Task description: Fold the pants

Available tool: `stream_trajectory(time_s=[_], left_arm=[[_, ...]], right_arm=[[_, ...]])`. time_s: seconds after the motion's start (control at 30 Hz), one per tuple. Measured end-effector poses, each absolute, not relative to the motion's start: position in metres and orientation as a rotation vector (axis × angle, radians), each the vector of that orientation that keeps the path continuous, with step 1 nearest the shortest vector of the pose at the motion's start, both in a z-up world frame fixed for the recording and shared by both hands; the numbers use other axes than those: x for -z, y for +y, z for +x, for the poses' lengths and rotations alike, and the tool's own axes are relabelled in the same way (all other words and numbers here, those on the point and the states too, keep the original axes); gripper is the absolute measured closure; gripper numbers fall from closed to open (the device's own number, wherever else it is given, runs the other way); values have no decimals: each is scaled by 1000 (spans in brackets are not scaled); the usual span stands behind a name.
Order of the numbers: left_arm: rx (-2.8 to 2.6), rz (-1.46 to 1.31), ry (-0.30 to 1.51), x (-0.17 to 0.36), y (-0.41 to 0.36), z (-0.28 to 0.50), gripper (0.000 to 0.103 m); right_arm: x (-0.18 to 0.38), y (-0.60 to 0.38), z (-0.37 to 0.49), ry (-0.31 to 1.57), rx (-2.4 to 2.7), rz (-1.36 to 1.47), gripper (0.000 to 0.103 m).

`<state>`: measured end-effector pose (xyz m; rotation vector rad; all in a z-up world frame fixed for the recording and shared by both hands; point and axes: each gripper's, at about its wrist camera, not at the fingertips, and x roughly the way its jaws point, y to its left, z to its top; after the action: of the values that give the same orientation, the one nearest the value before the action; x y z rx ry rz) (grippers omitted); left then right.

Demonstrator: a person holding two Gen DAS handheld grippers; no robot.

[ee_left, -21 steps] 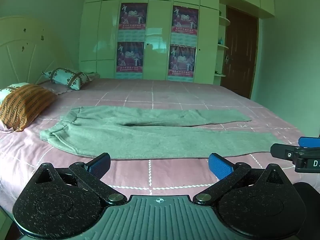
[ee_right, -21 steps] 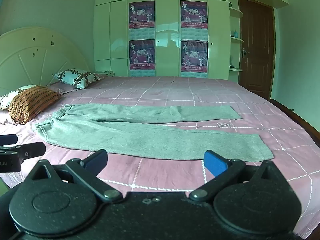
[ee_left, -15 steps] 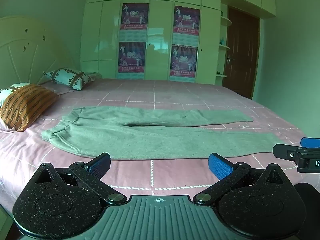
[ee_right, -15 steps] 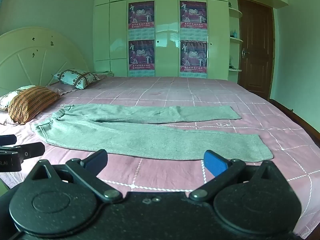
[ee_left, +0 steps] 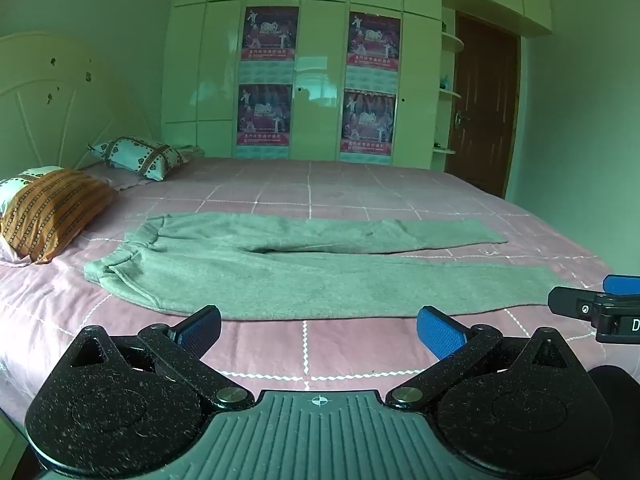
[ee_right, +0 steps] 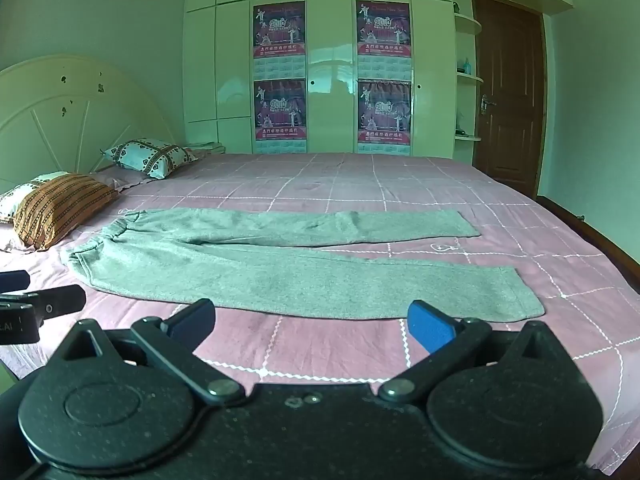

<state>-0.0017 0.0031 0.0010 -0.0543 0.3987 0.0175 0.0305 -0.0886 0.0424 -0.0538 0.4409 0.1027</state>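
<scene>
Grey pants (ee_left: 304, 276) lie spread flat on the pink checked bedspread (ee_left: 340, 352), waistband at the left near the pillows, both legs running to the right and slightly apart. In the right wrist view the pants (ee_right: 280, 276) end in two cuffs at the right. My left gripper (ee_left: 318, 330) hovers open over the bedspread just short of the near leg's edge, nothing between its blue pads. My right gripper (ee_right: 310, 322) is likewise open and empty in front of the near leg. Each gripper shows at the other view's edge.
An orange striped pillow (ee_left: 52, 208) and a patterned pillow (ee_left: 140, 156) lie by the cream headboard (ee_right: 68, 120) at the left. A wardrobe with posters (ee_left: 316, 80) and a brown door (ee_right: 508, 92) stand behind the bed. The bed's right edge drops off near the door.
Both views have crept slightly closer to the pants; the garment has not moved and both grippers stay open.
</scene>
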Motion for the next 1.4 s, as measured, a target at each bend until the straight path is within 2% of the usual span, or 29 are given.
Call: stream_trajectory(time_s=[1.4], left_arm=[[-21,-43,405,0,2,1,0]], right_arm=[[-41,-87,33,441,-102,-57,6]])
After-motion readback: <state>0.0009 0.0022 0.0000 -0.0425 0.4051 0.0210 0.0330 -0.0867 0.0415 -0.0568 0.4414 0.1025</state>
